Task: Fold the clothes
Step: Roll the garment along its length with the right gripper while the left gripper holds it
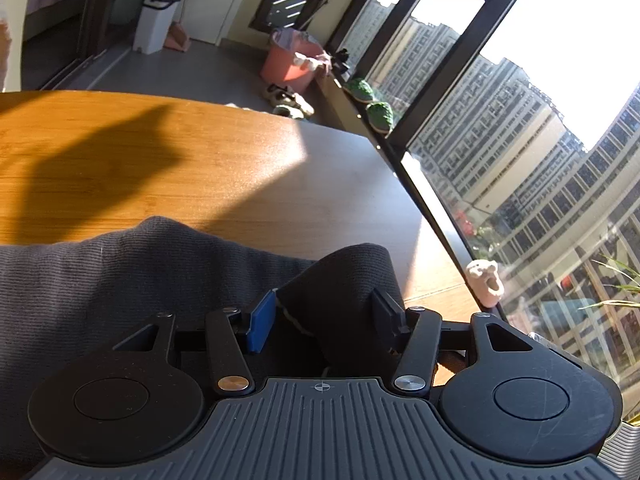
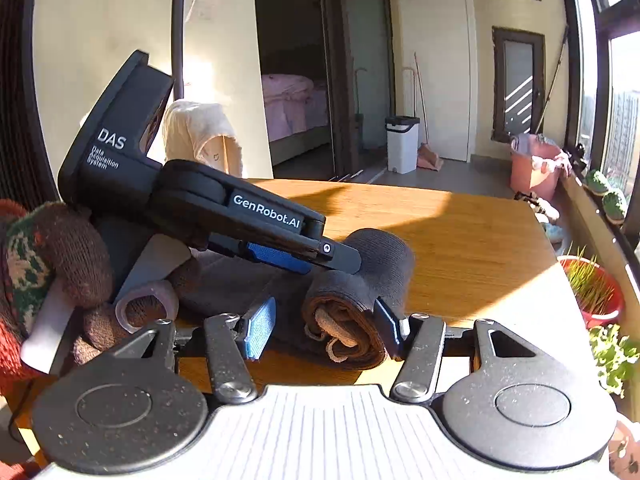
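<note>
Mostly sunlit wooden table (image 2: 480, 240) (balcony room), window (image 1: 520, 140) alongside.

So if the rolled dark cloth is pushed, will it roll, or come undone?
The dark cloth is wound into a thick roll on the table, so it may roll a little. It looks soft, so it probably flattens. Its loose inner end shows, so it could unwind.

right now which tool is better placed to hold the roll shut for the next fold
Left, probably. The left tool already has the dark cloth between its fingers at the roll. In the right wrist view, the right tool stands open at the roll's end, one finger beside it, not visibly pinching.
</note>
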`<move>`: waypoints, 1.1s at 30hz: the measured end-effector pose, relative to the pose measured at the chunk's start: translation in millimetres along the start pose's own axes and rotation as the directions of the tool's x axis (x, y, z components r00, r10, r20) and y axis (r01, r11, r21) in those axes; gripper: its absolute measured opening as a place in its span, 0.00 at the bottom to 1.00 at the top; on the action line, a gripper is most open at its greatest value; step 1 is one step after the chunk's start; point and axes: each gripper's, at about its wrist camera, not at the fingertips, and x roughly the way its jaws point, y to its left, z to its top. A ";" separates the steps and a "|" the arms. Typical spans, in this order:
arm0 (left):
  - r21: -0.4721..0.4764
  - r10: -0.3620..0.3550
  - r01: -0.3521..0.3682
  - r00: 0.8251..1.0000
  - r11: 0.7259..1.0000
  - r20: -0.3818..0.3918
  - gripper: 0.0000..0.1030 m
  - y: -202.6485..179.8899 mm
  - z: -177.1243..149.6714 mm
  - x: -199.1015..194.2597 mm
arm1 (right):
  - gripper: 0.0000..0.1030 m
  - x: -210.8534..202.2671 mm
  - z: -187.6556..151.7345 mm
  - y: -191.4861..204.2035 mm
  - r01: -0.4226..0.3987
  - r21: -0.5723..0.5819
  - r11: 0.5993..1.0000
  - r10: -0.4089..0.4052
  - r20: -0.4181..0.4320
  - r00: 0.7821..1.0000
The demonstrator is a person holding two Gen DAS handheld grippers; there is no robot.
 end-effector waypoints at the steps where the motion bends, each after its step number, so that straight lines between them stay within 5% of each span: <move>1: 0.008 0.005 -0.005 1.000 1.000 0.005 0.57 -0.5 -0.5 -1.0 | 0.54 -1.3 1.2 -17.3 -0.028 0.124 0.992 0.028 0.002 1.000; 4: 0.016 0.015 -0.015 1.000 1.000 0.014 0.59 0.2 -0.8 -1.9 | 0.54 7.3 -2.7 -56.3 -0.039 0.377 0.925 0.040 0.004 0.999; 6: 0.015 0.018 -0.019 1.000 1.000 0.018 0.62 2.2 -1.3 -2.7 | 0.61 19.0 -7.3 -69.4 -0.070 0.444 0.893 0.075 0.006 0.997; 10: 0.015 0.033 -0.033 0.999 0.999 0.023 0.62 5.3 -3.9 -7.3 | 0.63 36.3 -18.4 -63.8 -0.092 0.450 0.888 0.112 -0.018 0.994; 12: 0.014 0.045 -0.046 0.999 0.999 0.022 0.62 6.9 -3.8 -9.0 | 0.52 42.4 -20.1 -57.0 -0.105 0.440 0.892 0.128 -0.022 0.992; 14: 0.009 0.060 -0.060 0.998 0.998 0.023 0.62 9.0 -3.0 -10.8 | 0.40 37.2 -14.0 -47.0 -0.083 0.382 0.920 0.098 -0.019 0.995; 16: 0.003 0.072 -0.072 0.997 0.997 0.028 0.62 11.1 -1.7 -13.9 | 0.37 28.8 -7.0 -40.5 -0.073 0.320 0.944 0.084 -0.020 0.996; 20: -0.019 0.053 -0.052 0.996 0.998 0.066 0.60 12.8 3.3 -30.0 | 0.37 16.0 3.9 -17.2 0.077 0.068 0.995 -0.075 -0.032 0.997; 23: -0.020 0.043 -0.041 0.993 0.999 0.113 0.61 8.8 9.8 -43.5 | 0.38 26.5 2.1 16.8 0.198 -0.186 0.962 -0.207 -0.028 0.978; 27: 0.013 0.019 -0.021 0.993 1.000 0.118 0.65 -5.5 14.8 -39.9 | 0.40 38.4 -7.2 55.6 0.254 -0.426 0.868 -0.270 0.023 0.963; 29: 0.035 0.038 -0.042 0.995 0.999 0.094 0.65 -10.2 10.8 -28.4 | 0.45 38.7 -6.4 55.3 0.242 -0.426 0.872 -0.259 0.018 0.966; 33: 0.051 0.088 -0.092 0.993 0.994 0.076 0.75 -4.8 3.0 -14.4 | 0.57 17.7 9.5 20.1 0.098 -0.165 0.982 -0.100 -0.006 0.995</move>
